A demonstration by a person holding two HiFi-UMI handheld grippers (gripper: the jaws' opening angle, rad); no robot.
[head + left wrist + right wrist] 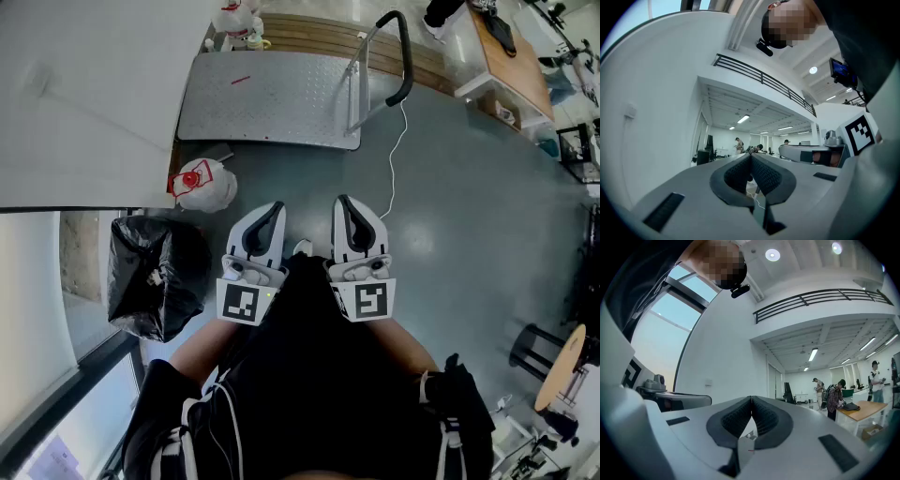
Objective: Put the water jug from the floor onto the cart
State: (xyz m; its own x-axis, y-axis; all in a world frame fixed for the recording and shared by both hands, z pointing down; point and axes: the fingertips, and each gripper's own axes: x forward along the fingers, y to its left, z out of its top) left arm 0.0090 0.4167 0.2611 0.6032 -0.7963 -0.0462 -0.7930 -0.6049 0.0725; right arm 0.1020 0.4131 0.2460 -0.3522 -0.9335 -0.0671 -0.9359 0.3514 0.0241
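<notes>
In the head view a clear water jug with a red label and red cap sits on the grey floor by the white wall's corner, just left of and beyond my grippers. The flat metal cart stands further ahead, its black-gripped handle at its right end. My left gripper and right gripper are held side by side against the person's body, pointing level, both shut with nothing in them. The left gripper view and right gripper view show jaws pressed together and only the hall beyond.
A full black rubbish bag stands left of the person's legs. More jugs sit past the cart's far left corner. A white cable trails over the floor. A wooden table is at the far right, a round stool at the lower right.
</notes>
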